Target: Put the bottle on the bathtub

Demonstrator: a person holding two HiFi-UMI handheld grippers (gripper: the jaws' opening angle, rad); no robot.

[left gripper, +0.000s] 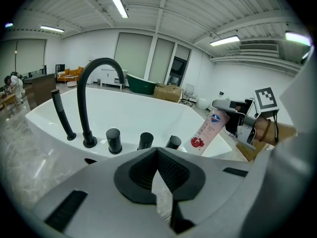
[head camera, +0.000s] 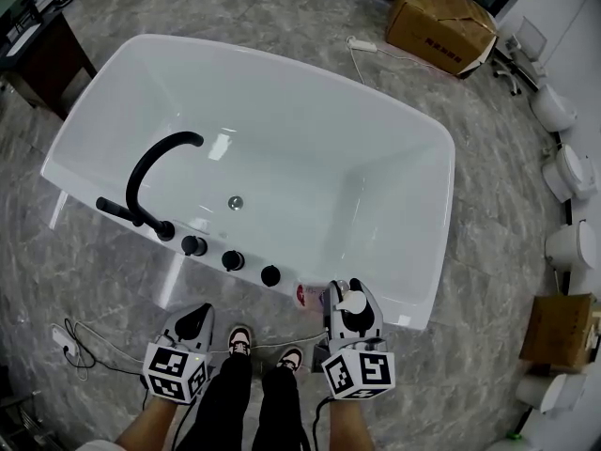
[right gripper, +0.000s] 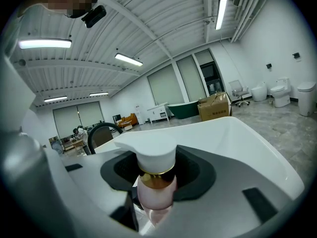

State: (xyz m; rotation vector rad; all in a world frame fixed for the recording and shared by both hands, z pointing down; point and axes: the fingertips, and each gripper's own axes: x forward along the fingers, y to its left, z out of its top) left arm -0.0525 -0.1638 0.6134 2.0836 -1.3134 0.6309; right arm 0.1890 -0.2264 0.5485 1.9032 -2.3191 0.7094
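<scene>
A pink pump bottle (head camera: 310, 295) with a white pump head, a gold collar and a red fruit label is held tilted, and my right gripper (head camera: 344, 297) is shut on it near its neck. In the right gripper view the pump head (right gripper: 153, 155) fills the space between the jaws. Its lower end hangs just over the near rim of the white bathtub (head camera: 413, 308), right of three black knobs (head camera: 232, 259). In the left gripper view the bottle (left gripper: 208, 130) leans beside the knobs (left gripper: 143, 140). My left gripper (head camera: 194, 321) is shut and holds nothing, low in front of the tub.
A black arched faucet (head camera: 155, 163) and a hand shower (head camera: 117, 211) stand on the tub's near rim. A cardboard box (head camera: 441, 17) lies beyond the tub. Toilets (head camera: 568, 172) line the right wall. A cable (head camera: 75, 341) runs across the floor by the person's shoes (head camera: 241, 338).
</scene>
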